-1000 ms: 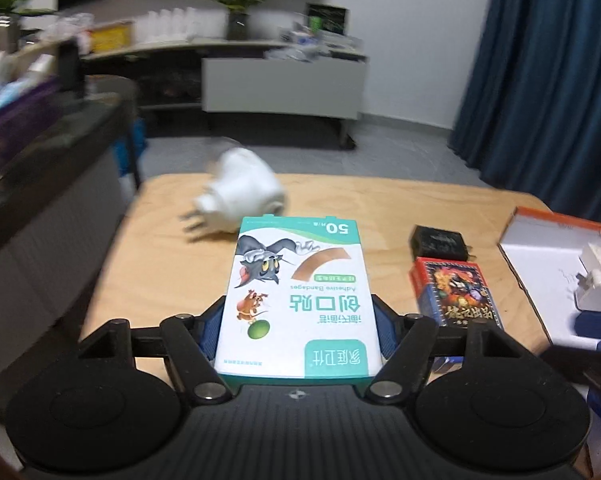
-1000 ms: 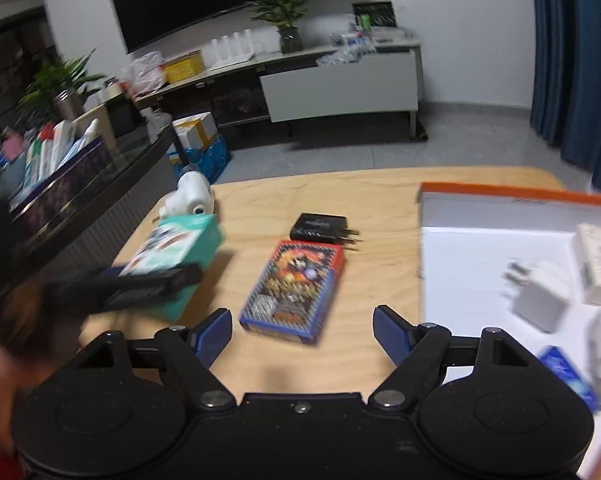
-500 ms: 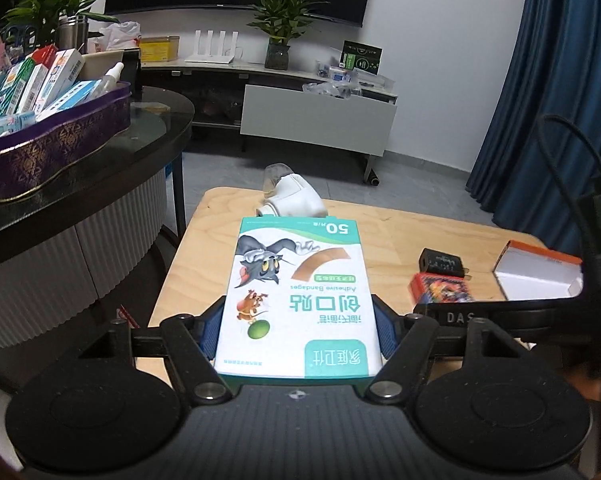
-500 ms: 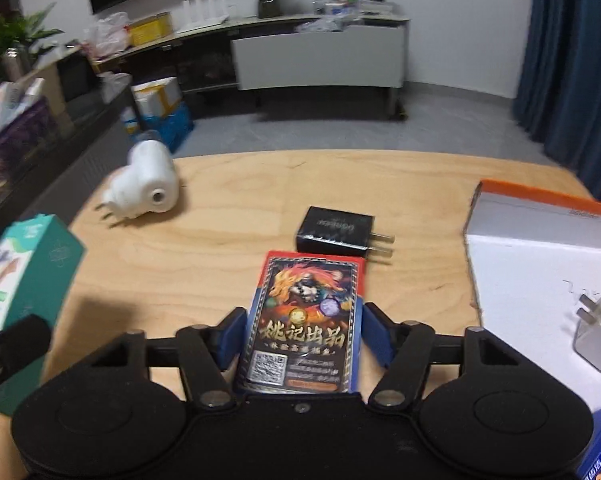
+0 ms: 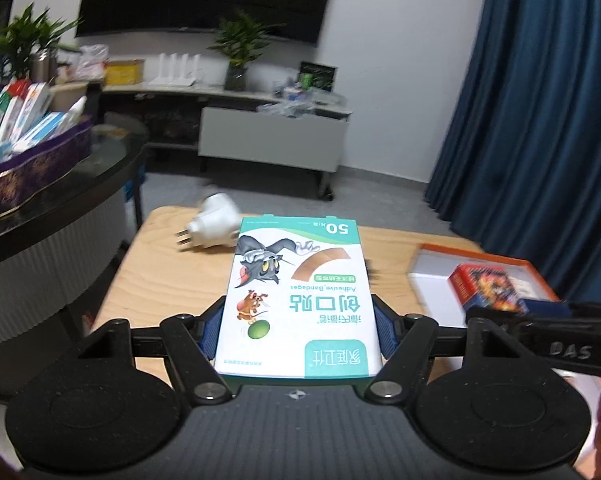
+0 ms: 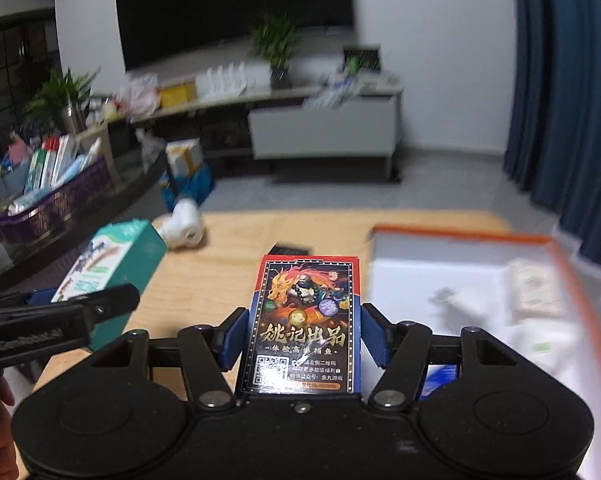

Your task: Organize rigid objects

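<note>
While both boxes ride clear of the wooden table (image 6: 228, 248), the relation that matters is each one's line to the orange-rimmed white tray (image 6: 460, 236). The right gripper (image 6: 302, 334) has just been closing and now clamps the red card box (image 6: 305, 320) by its long sides, the box's long axis running straight up the frame along the fingers. The tray fills the right half of the right wrist view, just beside that box — so the right hand is the nearer one, I judge. The left gripper (image 5: 298, 322) is clenched on the green bandage box (image 5: 298, 300), long axis likewise pointing up the frame — its tray (image 5: 432, 276) lies toward the right edge, centre height. A white plug adapter (image 5: 216, 228) remains on the table, upper left of the bandage box.
</note>
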{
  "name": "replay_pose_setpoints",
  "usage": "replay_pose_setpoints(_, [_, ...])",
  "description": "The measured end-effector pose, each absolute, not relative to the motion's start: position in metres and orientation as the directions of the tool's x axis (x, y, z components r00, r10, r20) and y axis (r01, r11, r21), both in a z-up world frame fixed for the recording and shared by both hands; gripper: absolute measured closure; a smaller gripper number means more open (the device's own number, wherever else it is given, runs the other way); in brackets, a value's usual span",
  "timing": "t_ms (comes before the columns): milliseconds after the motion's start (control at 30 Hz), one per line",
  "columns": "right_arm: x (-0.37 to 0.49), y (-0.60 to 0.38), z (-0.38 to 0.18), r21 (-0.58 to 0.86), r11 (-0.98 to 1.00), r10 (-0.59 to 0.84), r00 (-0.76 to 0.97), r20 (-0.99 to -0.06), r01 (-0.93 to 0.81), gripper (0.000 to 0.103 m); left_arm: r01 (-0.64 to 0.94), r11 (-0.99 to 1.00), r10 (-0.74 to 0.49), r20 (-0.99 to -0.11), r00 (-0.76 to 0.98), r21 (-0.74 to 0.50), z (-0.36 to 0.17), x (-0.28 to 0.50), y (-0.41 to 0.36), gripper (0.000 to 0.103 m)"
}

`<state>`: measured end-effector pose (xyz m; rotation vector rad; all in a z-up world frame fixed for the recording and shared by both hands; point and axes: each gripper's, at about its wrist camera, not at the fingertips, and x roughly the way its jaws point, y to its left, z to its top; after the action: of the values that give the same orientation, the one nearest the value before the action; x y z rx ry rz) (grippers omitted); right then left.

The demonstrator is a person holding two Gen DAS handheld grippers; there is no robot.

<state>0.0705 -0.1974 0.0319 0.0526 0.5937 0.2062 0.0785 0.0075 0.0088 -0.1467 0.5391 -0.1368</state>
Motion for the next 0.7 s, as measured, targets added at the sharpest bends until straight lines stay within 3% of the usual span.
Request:
replay_pose_setpoints(267, [0.004,-0.266,0.066,0.107,0.994,0.075,0.884,-0.461,-0.028,0.03,0.235,0.964,-0.267,-0.445,0.855,-0.128,0.038,0.052,-0.067,0.031])
replay_pose_setpoints(500, [-0.03,-0.307,0.075,0.13,0.99,0.006,0.908,-0.418,0.054,0.03,0.289,0.944,-0.33,-0.415,0.848,-0.159,0.057,0.045,-0.112,0.031])
replay_pose_setpoints(700, [-0.033,-0.326,0.073,0.149,0.987,0.006,0.914,-0.405,0.059,0.03,0.299,0.943,-0.333,-0.445,0.831,-0.148,0.044,0.042,-0.124,0.031])
